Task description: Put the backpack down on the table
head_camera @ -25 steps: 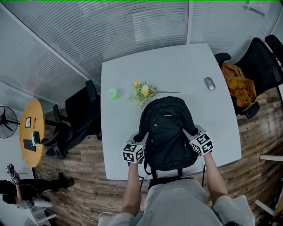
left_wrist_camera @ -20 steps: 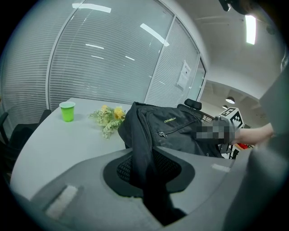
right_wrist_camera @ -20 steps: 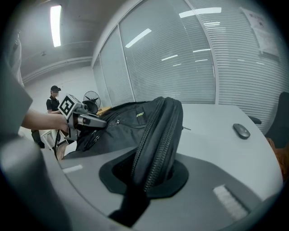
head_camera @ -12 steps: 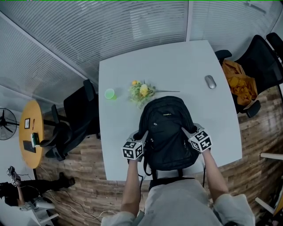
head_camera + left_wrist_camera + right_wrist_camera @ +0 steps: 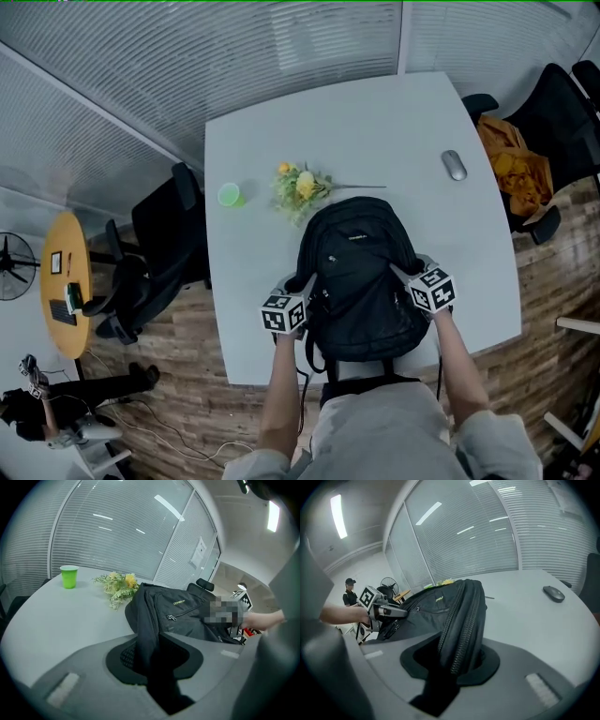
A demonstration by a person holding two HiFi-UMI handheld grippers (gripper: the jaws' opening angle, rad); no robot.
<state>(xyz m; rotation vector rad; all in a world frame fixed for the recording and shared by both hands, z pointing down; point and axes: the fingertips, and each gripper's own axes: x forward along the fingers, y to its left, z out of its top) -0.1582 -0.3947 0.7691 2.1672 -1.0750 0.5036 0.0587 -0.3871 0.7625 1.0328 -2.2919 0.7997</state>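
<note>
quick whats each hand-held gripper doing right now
Left hand-held gripper: jaws opening, black fabric backpack pinched between them.
Right hand-held gripper: jaws opening, backpack pinched between them.

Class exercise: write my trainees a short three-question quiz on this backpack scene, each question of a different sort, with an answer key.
1. True or false: a computer mouse lies on the table, apart from the backpack.
2. Which thing lies closest to the backpack? A) the computer mouse B) the flowers C) the green cup
3. What is between the jaws of the left gripper and of the right gripper?
Key: 1 true. 2 B. 3 backpack fabric in both; the jaws of both are opening.
</note>
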